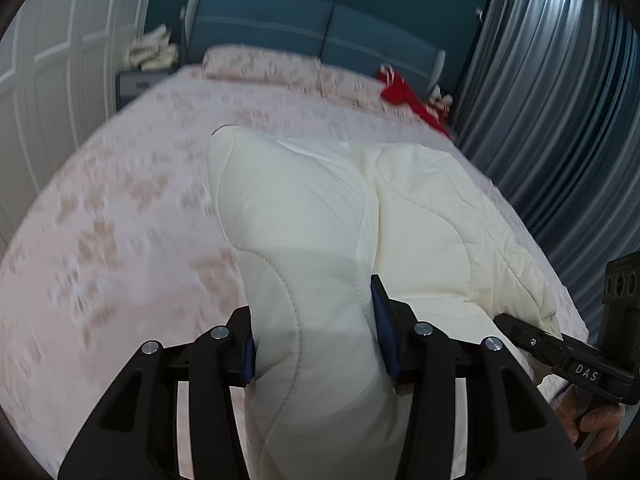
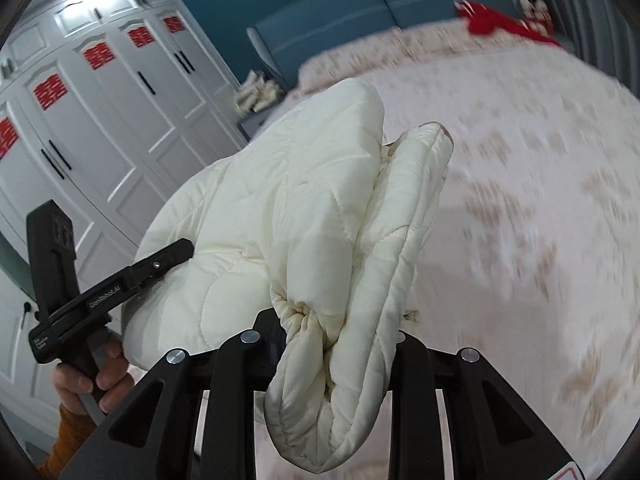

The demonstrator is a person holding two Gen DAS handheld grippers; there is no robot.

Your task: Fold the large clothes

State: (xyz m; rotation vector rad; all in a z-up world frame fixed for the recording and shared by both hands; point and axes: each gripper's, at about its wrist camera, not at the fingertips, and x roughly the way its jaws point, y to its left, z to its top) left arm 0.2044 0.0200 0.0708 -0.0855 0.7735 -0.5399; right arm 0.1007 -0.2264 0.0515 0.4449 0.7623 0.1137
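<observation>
A cream quilted padded garment (image 1: 328, 216) hangs folded over the bed, held up by both grippers. My left gripper (image 1: 316, 344) is shut on a thick fold of it, blue pads pressing both sides. In the right wrist view the same garment (image 2: 304, 208) is bunched and lifted; my right gripper (image 2: 336, 344) is shut on a gathered edge that droops over its jaws. The left gripper also shows in the right wrist view (image 2: 160, 264), its tip against the garment. The right gripper shows in the left wrist view (image 1: 516, 328) at the garment's right edge.
A bed with a pink floral cover (image 1: 120, 208) fills the floor area, pillows (image 1: 260, 64) at the blue headboard (image 1: 320, 28). A red cloth (image 1: 408, 100) lies near the far right corner. White wardrobes (image 2: 100, 120) stand left, grey curtains (image 1: 560, 100) right, a nightstand with stacked cloths (image 1: 152, 56).
</observation>
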